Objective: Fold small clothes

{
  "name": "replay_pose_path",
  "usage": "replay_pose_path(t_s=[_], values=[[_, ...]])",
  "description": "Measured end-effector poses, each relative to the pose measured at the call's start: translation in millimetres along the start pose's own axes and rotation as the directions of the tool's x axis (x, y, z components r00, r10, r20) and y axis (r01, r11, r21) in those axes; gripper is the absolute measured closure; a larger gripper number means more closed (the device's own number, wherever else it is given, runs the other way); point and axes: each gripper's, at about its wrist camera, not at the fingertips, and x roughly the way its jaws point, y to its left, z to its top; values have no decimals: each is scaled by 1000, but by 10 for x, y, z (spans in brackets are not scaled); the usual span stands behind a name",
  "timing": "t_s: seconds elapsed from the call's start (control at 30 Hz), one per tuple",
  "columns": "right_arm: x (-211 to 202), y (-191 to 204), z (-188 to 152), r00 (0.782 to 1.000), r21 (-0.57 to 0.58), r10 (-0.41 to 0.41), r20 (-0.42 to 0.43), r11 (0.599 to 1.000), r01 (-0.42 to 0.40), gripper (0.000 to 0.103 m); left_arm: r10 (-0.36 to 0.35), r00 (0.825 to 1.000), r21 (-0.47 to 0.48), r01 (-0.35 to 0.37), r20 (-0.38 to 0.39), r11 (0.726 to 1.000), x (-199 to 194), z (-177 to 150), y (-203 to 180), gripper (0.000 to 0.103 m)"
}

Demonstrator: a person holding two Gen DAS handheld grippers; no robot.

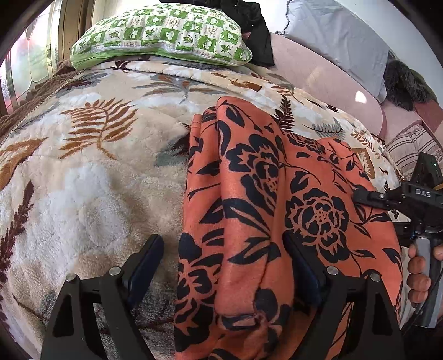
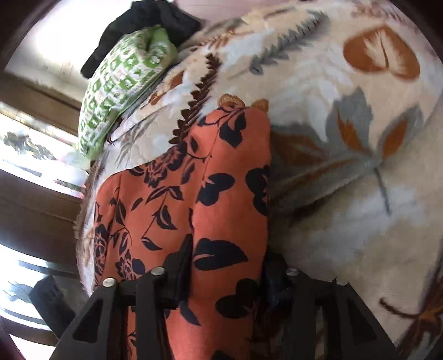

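Left gripper (image 1: 224, 259): jaws wide, nothing clamped. A raised fold of the orange floral garment (image 1: 249, 193) sits between your fingers, hard against the right one, with a clear gap to the left finger, which hangs over bare blanket (image 1: 91, 177). Right gripper (image 2: 228, 263): jaws at a middling gap with a ridge of the same cloth running up between them; it looks pinched on both sides, but the frame is smeared, so treat the grip as probable, not confirmed. In the left view your right gripper comes in from 3 o'clock over the garment's right edge, hand (image 1: 420, 274) on its handle. The garment's long axis runs from 6 to 12 o'clock in both views, straight away from both grippers, bunched into lengthwise ridges rather than flat. The key relation: the cloth lies dead ahead and under both tools, the right one already on its near end, the left one straddling a fold at the near left edge. So the right hand is the nearer. Farther out, at 11 o'clock, a green checked pillow (image 1: 163, 33) with dark clothing (image 1: 249, 25) beside it, well clear.
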Motion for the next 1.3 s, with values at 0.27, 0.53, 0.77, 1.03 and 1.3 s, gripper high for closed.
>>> replay_pose_path(t_s=[0.27,0.53,0.77,1.03,1.3], values=[[-514,-79,-491,979,115,188,79,974,-197,25,8,1000,1,-8,9,1000,-9,-15,-15,14],[-439,119,-717,996,10,75,50,997,-76,70,12,1000,-19,-12,0,1000,-110,6,-8,14],[-516,-53,-837,997,81,42,69,996,-48,37,27,998,9,-27,52,1000,-705,-227,-81,15],[-929,749,-836,984,-163,130,123,981,-110,29,0,1000,-48,-1,-18,999,-685,-259,33,15],[-365,456,-924,985,-76,167,-48,982,-170,28,-63,997,-58,65,37,996,-659,455,142,15]])
